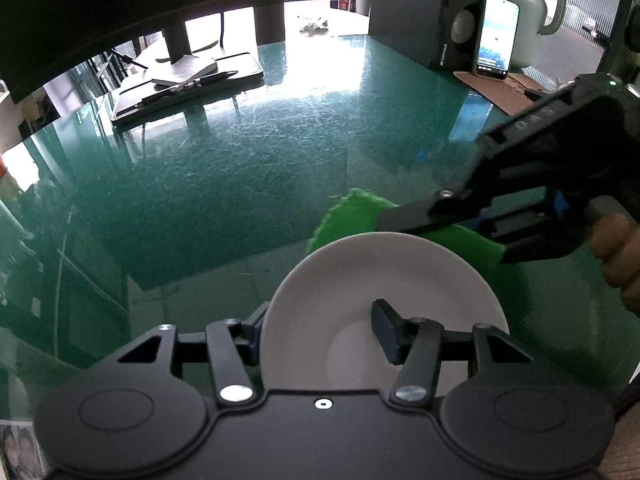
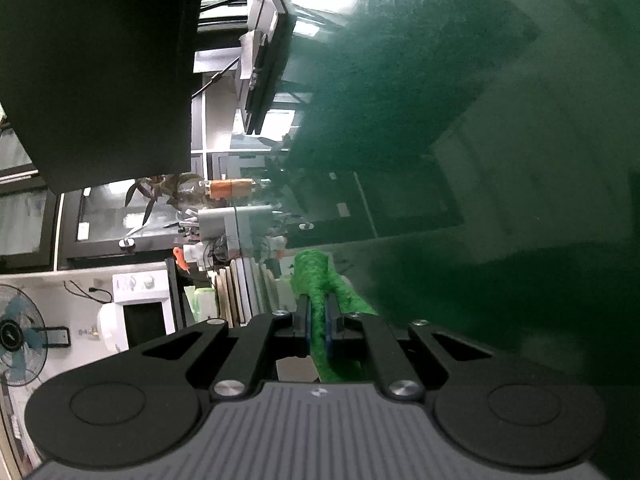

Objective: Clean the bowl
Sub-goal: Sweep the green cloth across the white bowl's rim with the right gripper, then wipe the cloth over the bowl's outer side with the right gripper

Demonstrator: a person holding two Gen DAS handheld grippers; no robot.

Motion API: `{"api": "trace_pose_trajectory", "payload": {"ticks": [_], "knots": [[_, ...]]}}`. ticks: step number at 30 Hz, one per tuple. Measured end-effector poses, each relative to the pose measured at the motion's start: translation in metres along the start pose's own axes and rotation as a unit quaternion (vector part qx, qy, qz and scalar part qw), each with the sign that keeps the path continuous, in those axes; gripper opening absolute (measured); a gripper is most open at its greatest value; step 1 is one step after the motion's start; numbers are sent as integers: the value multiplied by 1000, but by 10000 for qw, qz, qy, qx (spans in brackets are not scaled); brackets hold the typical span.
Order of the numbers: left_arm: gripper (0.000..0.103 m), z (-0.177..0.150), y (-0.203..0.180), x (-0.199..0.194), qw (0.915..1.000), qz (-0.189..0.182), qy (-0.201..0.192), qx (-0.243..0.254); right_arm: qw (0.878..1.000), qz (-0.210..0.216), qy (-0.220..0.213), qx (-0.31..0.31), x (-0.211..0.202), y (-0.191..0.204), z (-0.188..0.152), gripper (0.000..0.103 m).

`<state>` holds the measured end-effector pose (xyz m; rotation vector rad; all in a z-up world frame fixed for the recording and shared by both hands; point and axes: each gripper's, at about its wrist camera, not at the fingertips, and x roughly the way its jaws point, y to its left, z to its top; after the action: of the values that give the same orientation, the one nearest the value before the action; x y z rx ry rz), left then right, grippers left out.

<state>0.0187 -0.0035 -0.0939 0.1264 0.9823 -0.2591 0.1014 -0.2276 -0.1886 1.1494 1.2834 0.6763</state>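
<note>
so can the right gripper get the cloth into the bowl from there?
Probably yes. The right gripper, shut on the cloth, sits at the bowl's far rim; only the left gripper's finger stands inside.

A phone (image 1: pixel 495 36) leans against a black speaker (image 1: pixel 460 16) beside a pale kettle (image 1: pixel 536 4) on the green table (image 1: pixel 240 152).

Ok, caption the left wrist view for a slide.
Left gripper straddles white bowl's rim; right gripper brings green cloth.

Scratched green glass table (image 1: pixel 224 160) reflecting bright windows.
</note>
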Motion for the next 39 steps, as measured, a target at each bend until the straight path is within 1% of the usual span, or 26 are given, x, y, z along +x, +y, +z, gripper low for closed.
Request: {"api": "trace_pose_trajectory", "payload": {"ticks": [5, 11, 14, 19, 23, 28, 32, 35, 39], "knots": [[56, 0, -1, 1, 10000, 11, 4, 4, 9998, 33, 149, 146, -16, -10, -2, 7], [54, 0, -4, -1, 10000, 61, 2, 76, 9999, -17, 52, 115, 5, -3, 2, 7], [54, -1, -4, -1, 10000, 58, -9, 57, 10000, -13, 56, 46, 3, -2, 2, 7], [54, -1, -3, -1, 10000, 39, -19, 2, 9992, 109, 164, 344, -17, -17, -2, 8], [55, -1, -3, 0, 10000, 52, -15, 11, 9989, 134, 94, 440, -9, -17, 0, 9], [55, -1, -3, -1, 10000, 51, -7, 34, 9999, 50, 65, 112, 2, -6, 2, 9], [55, -1, -3, -1, 10000, 32, -18, 19, 9999, 68, 112, 17, -9, -10, 1, 9], [55, -2, -2, -1, 10000, 20, -27, 3, 9997, -6, 252, -34, -21, -15, -3, 9], [55, -1, -3, 0, 10000, 31, -28, 16, 9996, -142, 240, -89, -19, -14, -2, 9]]}}
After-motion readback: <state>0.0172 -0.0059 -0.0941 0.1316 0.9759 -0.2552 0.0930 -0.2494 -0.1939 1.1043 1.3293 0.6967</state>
